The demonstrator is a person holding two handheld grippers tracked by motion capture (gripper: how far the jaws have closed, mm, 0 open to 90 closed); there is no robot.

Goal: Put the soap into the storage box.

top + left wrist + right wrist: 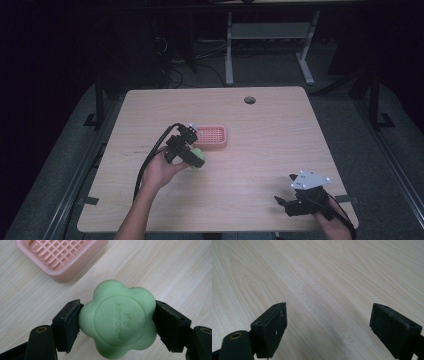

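Note:
A green flower-shaped soap [117, 318] sits between the jaws of my left gripper [117, 322], which is shut on it just above the wooden table [260, 145]. From above, the soap [198, 156] and left gripper [192, 155] are near the table's middle. A pink slatted soap dish [212, 136] lies right beside them, slightly farther back; in the left gripper view the dish [60, 257] is at the upper left. My right gripper [284, 191] rests low near the front right corner. Its jaws stand wide open over bare wood [327, 322].
A round cable hole [249, 100] sits near the table's far edge. Beyond the table stand white desk legs [229, 50] and cables on a dark floor. Black clamps hold the table's front corners.

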